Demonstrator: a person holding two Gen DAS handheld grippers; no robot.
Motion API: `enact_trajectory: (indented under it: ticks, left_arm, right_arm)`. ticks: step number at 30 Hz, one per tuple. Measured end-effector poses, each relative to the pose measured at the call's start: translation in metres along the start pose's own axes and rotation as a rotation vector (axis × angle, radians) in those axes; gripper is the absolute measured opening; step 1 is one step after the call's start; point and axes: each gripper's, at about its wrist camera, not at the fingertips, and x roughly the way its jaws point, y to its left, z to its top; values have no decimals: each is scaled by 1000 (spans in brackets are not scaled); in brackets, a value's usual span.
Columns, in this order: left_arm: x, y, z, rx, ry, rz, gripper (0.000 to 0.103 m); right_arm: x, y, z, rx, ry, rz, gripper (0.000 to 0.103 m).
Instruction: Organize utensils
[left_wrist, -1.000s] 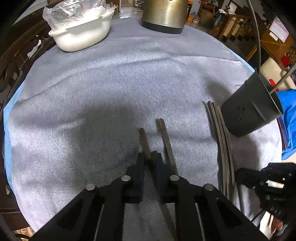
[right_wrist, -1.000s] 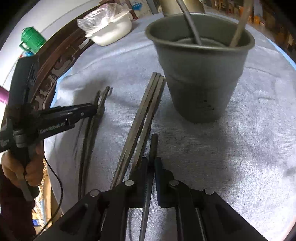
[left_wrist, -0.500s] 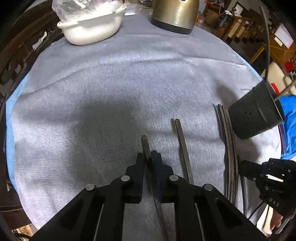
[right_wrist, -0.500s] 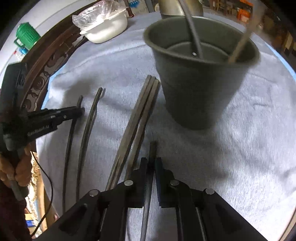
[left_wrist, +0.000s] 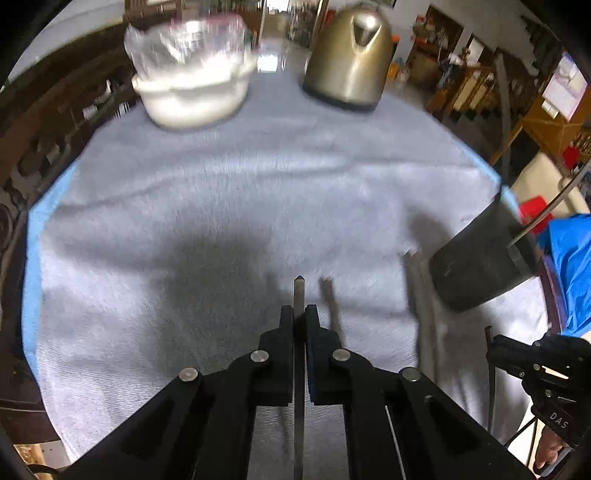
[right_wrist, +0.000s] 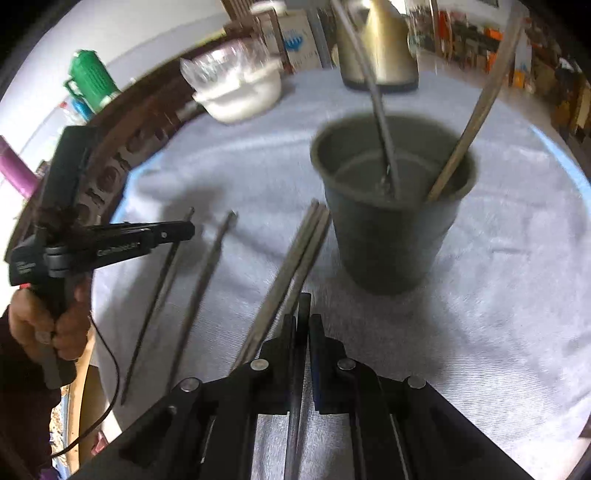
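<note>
A: What is the setting?

B: A round table under a grey-blue cloth (left_wrist: 207, 206), a cluttered room with wooden furniture behind. At the far edge stand a brass-coloured kettle (left_wrist: 349, 61) and a white bowl (left_wrist: 192, 94) covered in clear plastic.

A: And the holder?

B: A dark utensil cup (right_wrist: 391, 221) stands upright on the cloth, two long utensils leaning inside it.

A: The claws?

B: The left gripper (left_wrist: 299, 317) is clamped on a slim dark chopstick (left_wrist: 299, 291), its long axis running straight ahead between the fingers, tip pointing at the far edge. The right gripper (right_wrist: 302, 326) pinches another chopstick (right_wrist: 303, 306) likewise, pointing toward the cup's base.

A: Anything loose?

B: A bundle of chopsticks (right_wrist: 295, 258) lies just left of the cup, and one more chopstick (right_wrist: 201, 291) further left, all lengthwise.
</note>
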Motion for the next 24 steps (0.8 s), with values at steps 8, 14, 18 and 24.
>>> enact_trajectory:
  ticks: [8, 14, 18, 24]
  left_arm:
    - [-77, -33, 11, 19, -236, -30, 6]
    - [-137, -52, 12, -5, -438, -90, 6]
    - [-151, -62, 16, -5, -507, -113, 6]
    - [-178, -79, 25, -14, -599, -149, 6]
  right_arm:
    - [-66, 1, 0, -20, -241, 38, 7]
    - [-113, -1, 1, -10, -457, 55, 7]
    - [-135, -5, 6, 20, -567, 59, 7]
    - [-171, -8, 23, 55, -735, 39, 7]
